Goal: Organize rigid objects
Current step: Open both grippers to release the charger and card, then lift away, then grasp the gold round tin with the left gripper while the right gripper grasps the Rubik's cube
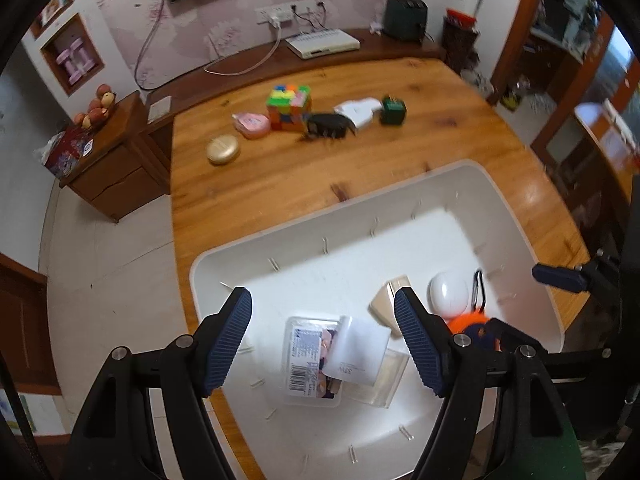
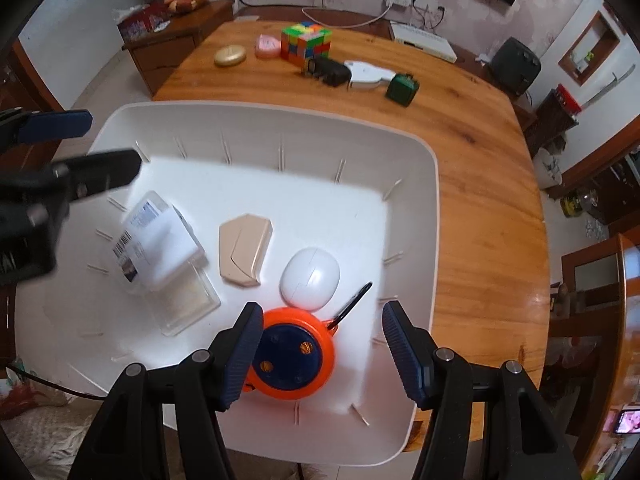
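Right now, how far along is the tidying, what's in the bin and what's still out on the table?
Four things lie in the white bin: clear plastic box, beige case, white case, orange disc. Nothing is in hand: left gripper and right gripper are both open above the bin. Left on the table: gold compact, pink case, puzzle cube, black item, white device, green box.

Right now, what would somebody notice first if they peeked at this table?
The big white tray near the table's edge, holding a bright orange and blue round gadget beside a white egg-shaped case. Farther back on the wooden table stands a colourful puzzle cube.
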The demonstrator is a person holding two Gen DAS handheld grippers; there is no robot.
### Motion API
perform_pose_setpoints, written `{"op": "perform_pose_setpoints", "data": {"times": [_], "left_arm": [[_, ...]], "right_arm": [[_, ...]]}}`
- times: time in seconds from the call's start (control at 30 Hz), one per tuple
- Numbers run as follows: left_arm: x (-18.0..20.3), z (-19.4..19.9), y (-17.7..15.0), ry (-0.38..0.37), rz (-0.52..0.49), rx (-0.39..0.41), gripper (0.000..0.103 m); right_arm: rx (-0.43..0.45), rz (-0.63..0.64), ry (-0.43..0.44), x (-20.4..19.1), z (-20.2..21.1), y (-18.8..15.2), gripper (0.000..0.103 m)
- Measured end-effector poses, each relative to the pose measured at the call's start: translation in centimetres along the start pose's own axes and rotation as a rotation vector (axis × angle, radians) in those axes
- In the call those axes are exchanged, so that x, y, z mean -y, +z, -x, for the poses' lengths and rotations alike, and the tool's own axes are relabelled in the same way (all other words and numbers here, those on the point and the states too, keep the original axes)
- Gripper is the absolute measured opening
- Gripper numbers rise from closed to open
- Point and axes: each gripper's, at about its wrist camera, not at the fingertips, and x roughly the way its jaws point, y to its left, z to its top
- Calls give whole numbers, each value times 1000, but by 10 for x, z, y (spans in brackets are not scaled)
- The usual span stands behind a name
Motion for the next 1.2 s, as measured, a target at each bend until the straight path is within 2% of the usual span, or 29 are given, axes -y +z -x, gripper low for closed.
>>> {"op": "perform_pose_setpoints", "data": {"times": [0.17, 0.37, 0.63, 0.73, 0.8, 0.9, 1.03, 1.2], "left_arm": [[-15, 22, 12, -2, 46, 46, 78], [-29, 52, 34, 39, 58, 125, 78], [-51, 87, 79, 78, 97, 219, 80], [-56, 94, 95, 85, 122, 242, 84], [-59, 96, 108, 87, 142, 247, 84], [-63, 94, 123, 86, 172, 243, 84], [-73, 87, 147, 86, 230, 244, 84], [-89, 59, 176, 90, 310, 189, 84]], "right_arm": [[41, 9, 12, 3, 18, 12, 63], [98, 27, 37, 10, 44, 35, 63], [211, 73, 9, 28, 90, 83, 63], [256, 73, 19, 38, 109, 106, 63], [289, 74, 22, 43, 121, 121, 63], [356, 80, 11, 53, 141, 150, 70], [419, 109, 0, 59, 157, 187, 71], [438, 139, 0, 67, 149, 240, 73]]}}
